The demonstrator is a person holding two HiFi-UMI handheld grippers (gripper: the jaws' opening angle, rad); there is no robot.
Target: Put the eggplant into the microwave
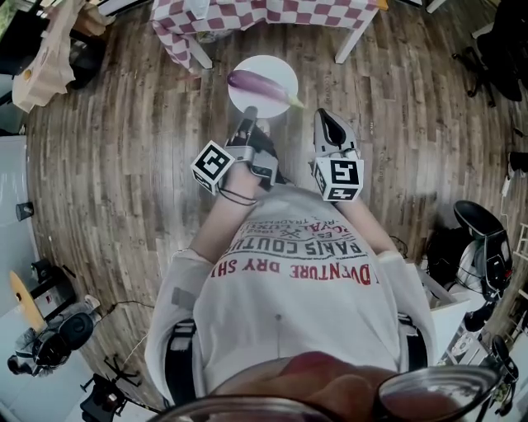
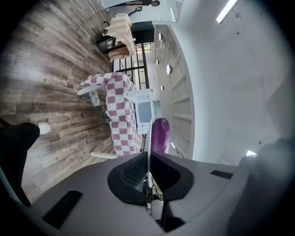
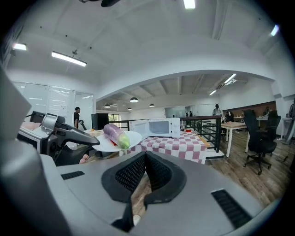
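Note:
A purple eggplant [image 1: 257,83] with a green stem end lies on a round white plate [image 1: 272,67], carried above the wooden floor. My left gripper [image 1: 250,112] is shut on the plate's near rim; in the left gripper view the plate [image 2: 149,133] shows edge-on between the jaws, with the eggplant [image 2: 160,133] beyond it. My right gripper [image 1: 324,117] is beside the plate, shut and holding nothing. The right gripper view shows the eggplant [image 3: 115,134], the plate [image 3: 134,138] and the left gripper [image 3: 69,133] at left. Ahead, a white microwave [image 3: 159,127] stands on a checked table [image 3: 177,144].
The red-and-white checked table [image 1: 247,15] stands just beyond the plate. A black railing [image 3: 205,131] runs behind it. Desks and black office chairs [image 3: 257,136] stand at the right. Black gear [image 1: 54,338] lies on the floor at left and a black chair [image 1: 478,235] at right.

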